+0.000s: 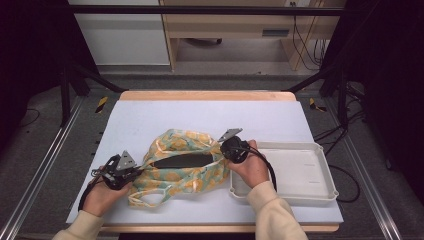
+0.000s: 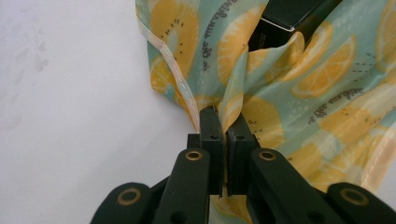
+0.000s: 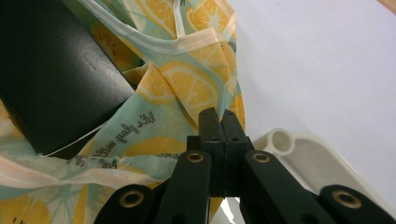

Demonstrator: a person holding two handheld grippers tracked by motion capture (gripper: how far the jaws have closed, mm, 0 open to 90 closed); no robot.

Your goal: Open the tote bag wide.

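1. The bag lies on the table, right between the left gripper and the right gripper; each one sits at its own end of the bag, with cloth between its jaws.
2. The box sits in the bag's mouth, so it's to the right of the left gripper and to the left of the right gripper.
3. The tray is on the table just right of the right gripper, and touching the bag's end there.
4. The bag's handle lies just right of the left gripper, on the person's side.
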